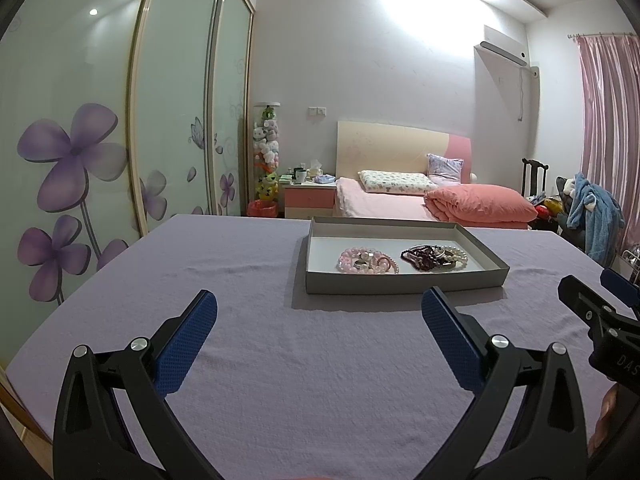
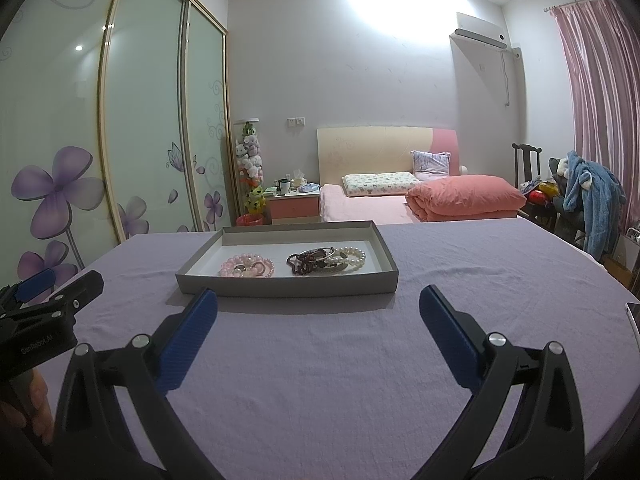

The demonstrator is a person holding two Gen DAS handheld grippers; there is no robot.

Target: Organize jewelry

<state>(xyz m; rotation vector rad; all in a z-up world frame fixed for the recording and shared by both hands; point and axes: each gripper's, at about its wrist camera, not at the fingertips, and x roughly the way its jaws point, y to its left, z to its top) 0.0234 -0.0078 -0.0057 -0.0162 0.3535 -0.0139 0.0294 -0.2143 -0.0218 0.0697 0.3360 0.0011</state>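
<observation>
Fingers of both grippers spread wide, holding nothing: left gripper (image 1: 319, 322) and right gripper (image 2: 318, 320) low over the lilac tablecloth (image 1: 240, 340). Grey tray (image 1: 404, 282) ahead, long axis running 9 to 3. From the left view, tray off toward 1 o'clock; from the right view, toward 11 o'clock, looking nearer. Inside, pink bead pile (image 2: 247, 265) on the 9 o'clock side, dark tangle with pearls (image 2: 326, 259) on the 3 o'clock side, just apart. Probably right gripper better placed for the dark tangle.
</observation>
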